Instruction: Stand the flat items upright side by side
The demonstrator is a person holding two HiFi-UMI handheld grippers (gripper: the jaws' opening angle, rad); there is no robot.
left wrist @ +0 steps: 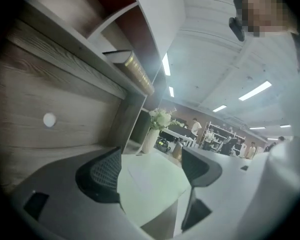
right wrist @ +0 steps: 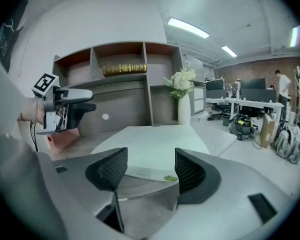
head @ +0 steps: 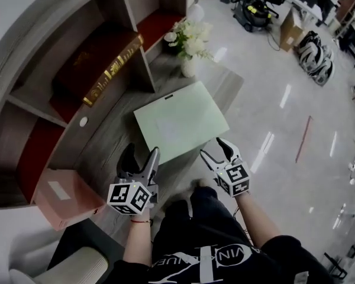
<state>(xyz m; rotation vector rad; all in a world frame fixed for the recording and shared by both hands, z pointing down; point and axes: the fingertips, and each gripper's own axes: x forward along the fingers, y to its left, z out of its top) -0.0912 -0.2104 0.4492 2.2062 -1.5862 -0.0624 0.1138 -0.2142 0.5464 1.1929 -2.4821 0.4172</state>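
Observation:
A large pale green flat item point(head: 180, 120) lies flat on the wooden desk point(head: 106, 152), one corner jutting over the desk's front edge. Both grippers hover just short of its near edge. My left gripper point(head: 141, 158) is open at its near left corner, and the green item point(left wrist: 150, 184) shows between the empty jaws of that left gripper point(left wrist: 155, 166). My right gripper point(head: 216, 148) is open by the near right edge, and in its own view the right gripper point(right wrist: 145, 166) has nothing between its jaws, with the green item point(right wrist: 155, 146) just beyond. A dark red book with a gold spine point(head: 109, 70) lies flat on a shelf.
A shelf unit point(head: 53, 108) with several compartments backs the desk on the left. A white vase of flowers point(head: 189, 43) stands at the desk's far end. A pink box point(head: 65, 197) sits near my left elbow. Glossy floor point(head: 284, 135), office desks and a vacuum lie to the right.

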